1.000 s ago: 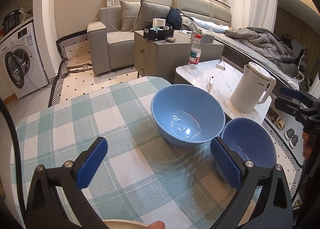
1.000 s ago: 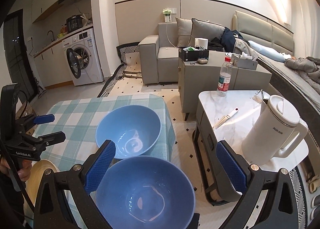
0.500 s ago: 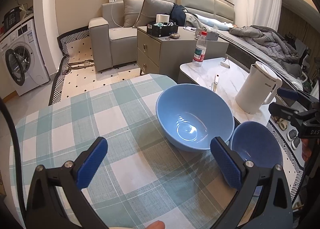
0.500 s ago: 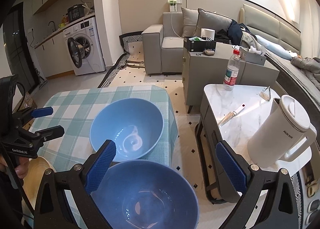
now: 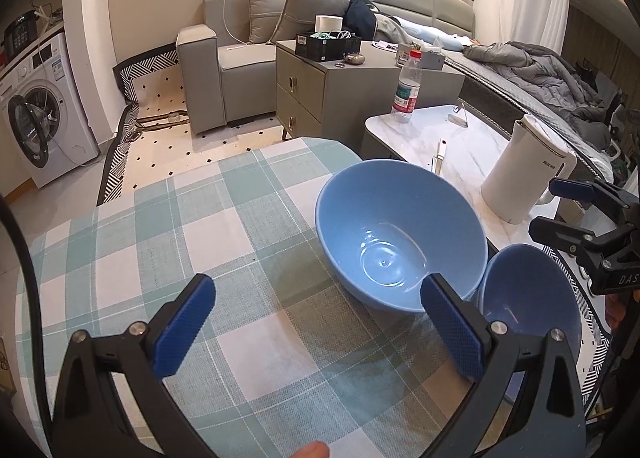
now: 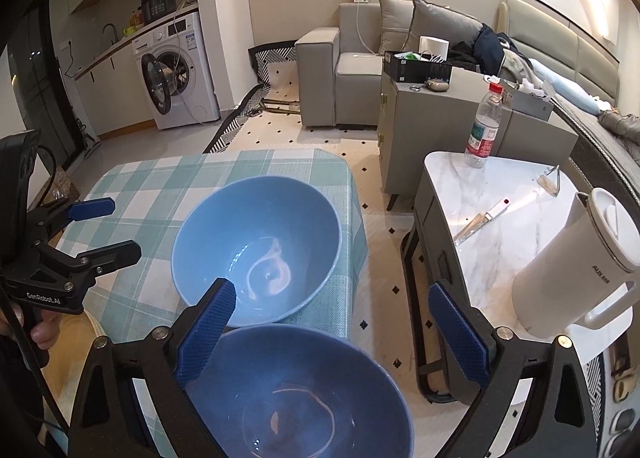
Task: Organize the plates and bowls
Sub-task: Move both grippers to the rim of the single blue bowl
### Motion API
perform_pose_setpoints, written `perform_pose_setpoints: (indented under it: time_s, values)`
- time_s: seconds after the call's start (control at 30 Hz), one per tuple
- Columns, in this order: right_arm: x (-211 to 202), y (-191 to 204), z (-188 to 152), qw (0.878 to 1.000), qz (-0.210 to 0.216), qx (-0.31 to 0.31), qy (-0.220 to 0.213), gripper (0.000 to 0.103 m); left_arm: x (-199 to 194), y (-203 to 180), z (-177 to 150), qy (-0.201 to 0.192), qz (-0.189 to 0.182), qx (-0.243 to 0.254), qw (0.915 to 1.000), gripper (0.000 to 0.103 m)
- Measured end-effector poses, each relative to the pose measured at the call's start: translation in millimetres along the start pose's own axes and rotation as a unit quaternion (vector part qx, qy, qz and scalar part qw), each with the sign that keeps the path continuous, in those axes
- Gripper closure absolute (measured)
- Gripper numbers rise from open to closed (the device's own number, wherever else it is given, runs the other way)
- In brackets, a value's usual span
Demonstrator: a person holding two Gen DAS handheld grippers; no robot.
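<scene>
While the left wrist view is taken first, the left tool [image 5: 316,322] is seen low in the frame with its blue pads spread wide and nothing between them, above the checked worktop [image 5: 168,225]. A large blue bowl [image 5: 400,234] is set upright on the worktop right of centre, near its far right edge. A second blue bowl [image 5: 528,298] is seen at lower right, just beside the large one and past the worktop's edge; whether the two touch cannot be told. The right tool [image 5: 560,209] is found at the right edge, above that second bowl, its fingers apart. A white kettle [image 5: 524,173] is stood on a marble side table [image 5: 464,141] beyond.

In the right wrist view, the right tool [image 6: 332,334] is spread open, with the second bowl [image 6: 296,398] below and between its fingers at bottom centre. How that bowl is held cannot be told. The large bowl [image 6: 256,246] is seen just beyond, at frame centre, and the left tool [image 6: 108,230] at the left edge, open.
</scene>
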State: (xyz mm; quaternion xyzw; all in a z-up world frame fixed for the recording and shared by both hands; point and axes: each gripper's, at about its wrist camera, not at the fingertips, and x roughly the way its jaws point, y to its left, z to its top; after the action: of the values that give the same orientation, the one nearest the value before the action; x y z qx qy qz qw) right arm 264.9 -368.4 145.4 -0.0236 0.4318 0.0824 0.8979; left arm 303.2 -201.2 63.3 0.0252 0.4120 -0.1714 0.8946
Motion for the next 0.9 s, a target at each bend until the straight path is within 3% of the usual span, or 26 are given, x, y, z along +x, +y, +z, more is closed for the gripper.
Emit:
perform_pose_setpoints:
  time_s: [0.13, 0.9]
  values:
    - [12, 1, 2, 1.0, 0.003, -0.002, 0.014, 0.016, 7, 0, 2, 0.004, 0.002, -0.001, 1.0, 0.0]
    - [60, -13, 5, 0.997, 0.01, 0.027, 0.068, 0.04, 40, 2, 4, 0.042, -0.009, -0.013, 0.999, 0.004]
